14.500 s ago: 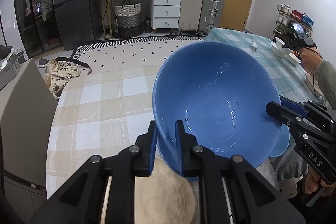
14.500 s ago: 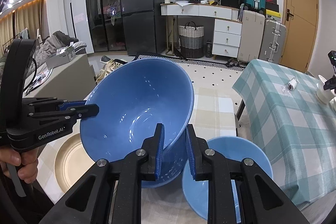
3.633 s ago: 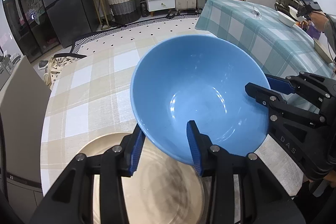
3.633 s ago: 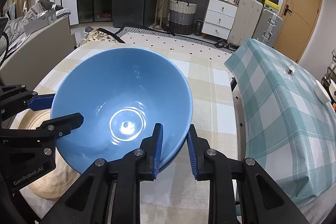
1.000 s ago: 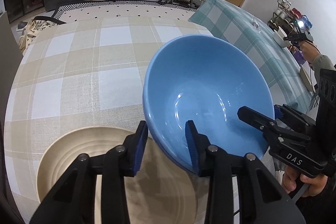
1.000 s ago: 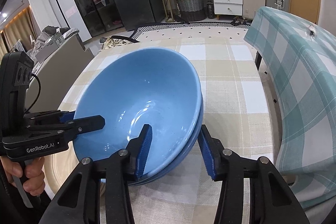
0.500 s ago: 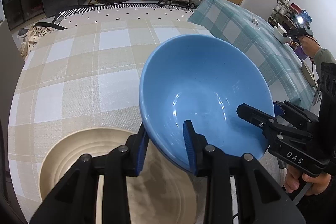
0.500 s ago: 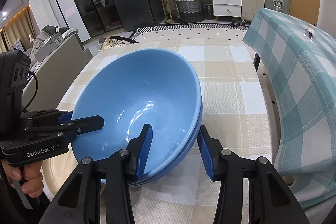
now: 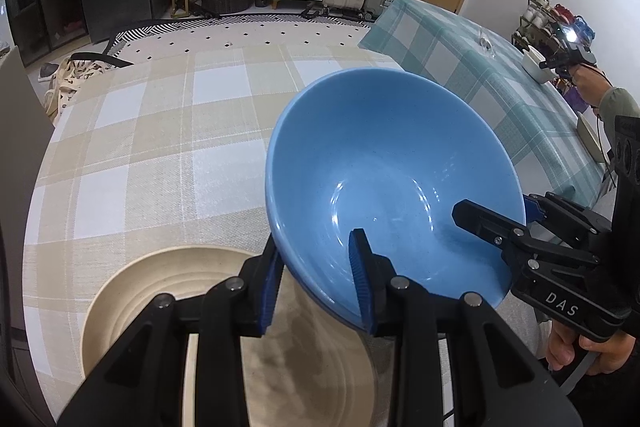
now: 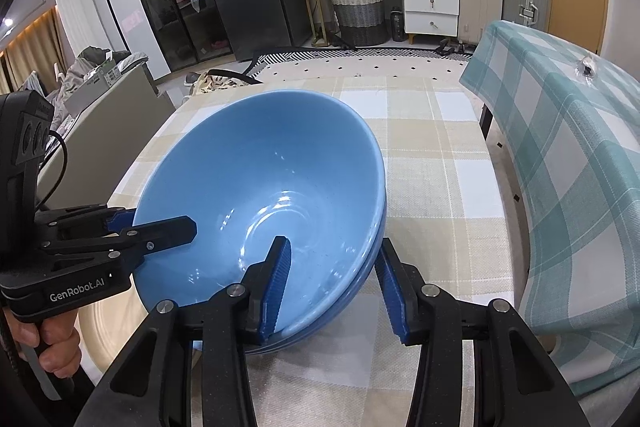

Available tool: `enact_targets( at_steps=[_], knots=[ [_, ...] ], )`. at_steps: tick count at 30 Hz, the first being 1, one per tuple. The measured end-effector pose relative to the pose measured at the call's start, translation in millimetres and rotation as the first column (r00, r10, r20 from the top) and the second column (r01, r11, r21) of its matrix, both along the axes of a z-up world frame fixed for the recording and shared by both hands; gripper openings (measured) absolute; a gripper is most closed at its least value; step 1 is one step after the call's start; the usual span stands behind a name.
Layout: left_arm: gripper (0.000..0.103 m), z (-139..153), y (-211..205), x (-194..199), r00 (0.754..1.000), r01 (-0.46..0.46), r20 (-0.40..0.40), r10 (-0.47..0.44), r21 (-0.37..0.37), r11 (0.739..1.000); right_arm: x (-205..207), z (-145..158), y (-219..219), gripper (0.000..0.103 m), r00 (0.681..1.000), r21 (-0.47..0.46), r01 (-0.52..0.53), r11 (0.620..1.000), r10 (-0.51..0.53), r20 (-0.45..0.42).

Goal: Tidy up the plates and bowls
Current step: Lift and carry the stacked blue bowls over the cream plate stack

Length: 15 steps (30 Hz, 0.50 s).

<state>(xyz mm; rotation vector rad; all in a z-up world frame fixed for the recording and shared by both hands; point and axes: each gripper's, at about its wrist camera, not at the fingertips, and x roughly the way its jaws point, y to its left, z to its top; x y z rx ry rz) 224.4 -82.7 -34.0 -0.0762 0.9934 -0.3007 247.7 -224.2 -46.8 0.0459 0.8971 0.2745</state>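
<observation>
Two blue bowls sit nested: the top blue bowl (image 9: 400, 167) (image 10: 260, 179) inside a lower blue bowl (image 10: 354, 287), whose rim shows just under it. The stack leans a little. My left gripper (image 9: 316, 279) (image 10: 156, 223) straddles both rims on the side nearest the plate, one pad inside and one against the outer wall. At the opposite side my right gripper (image 10: 332, 287) (image 9: 496, 209) clamps both rims the same way. A ridged beige plate (image 9: 140, 291) (image 10: 106, 311) lies beside the stack, partly hidden under the bowls and my left gripper.
The beige checked tablecloth (image 9: 160, 147) stretches bare beyond the bowls to the far edge. A teal checked table (image 10: 580, 147) stands close on the right. There another person's hand (image 9: 592, 83) works among white dishes. A grey seat back stands at the left edge.
The bowl once held in the air over the second one now sits nested in it. Both grippers let go of its single rim and took both rims. Over the last second nothing shifts noticeably.
</observation>
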Motion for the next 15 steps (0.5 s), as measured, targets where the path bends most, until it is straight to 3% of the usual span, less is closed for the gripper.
enact_targets(
  at_steps=[15],
  knots=[
    [0.031, 23, 1, -18, 0.998, -0.012, 0.056, 0.013, -0.009, 1.0, -18, 23, 2, 0.044, 0.998, 0.006, -0.007, 1.0, 0.007, 0.055]
  ],
)
